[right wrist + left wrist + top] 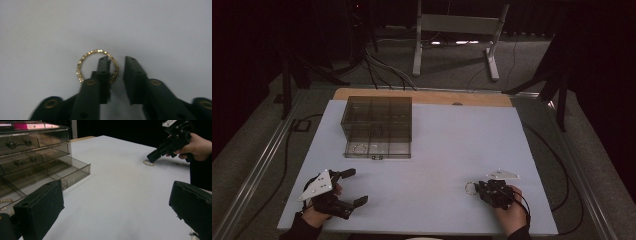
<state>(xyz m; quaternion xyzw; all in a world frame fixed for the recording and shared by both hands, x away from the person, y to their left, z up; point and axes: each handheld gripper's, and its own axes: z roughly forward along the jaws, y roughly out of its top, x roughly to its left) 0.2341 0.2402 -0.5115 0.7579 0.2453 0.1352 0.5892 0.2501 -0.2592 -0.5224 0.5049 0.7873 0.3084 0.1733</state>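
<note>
I have the right hand-held gripper (pixel 117 65) tipped down onto the desk (pixel 437 150), its two black jaws drawn close with only a narrow gap left between them. They are not clamped on anything yet: in the right gripper view one jaw stands inside the gold bracelet (pixel 97 65) and the other just outside it, so the near-right arc of the ring runs through the gap, and I cannot see the pads pressing on it. The bracelet lies flat on the white surface (a small beaded hoop, by the look of it), directly at the jaw tips and mostly to their left in that view. From the high view the same bracelet (pixel 471 188) sits just ahead of that gripper's nose, touching or nearly so.

My left hand-held gripper (pixel 346 187) rests low over the desk, well apart from the bracelet, with its jaws spread wide and nothing between them. Just beyond it, to its left side in the left gripper view, is the smoky clear drawer box (pixel 37 157); its lowest drawer (pixel 72 173) is pulled out toward that gripper, and something gold lies in a front compartment.
</note>
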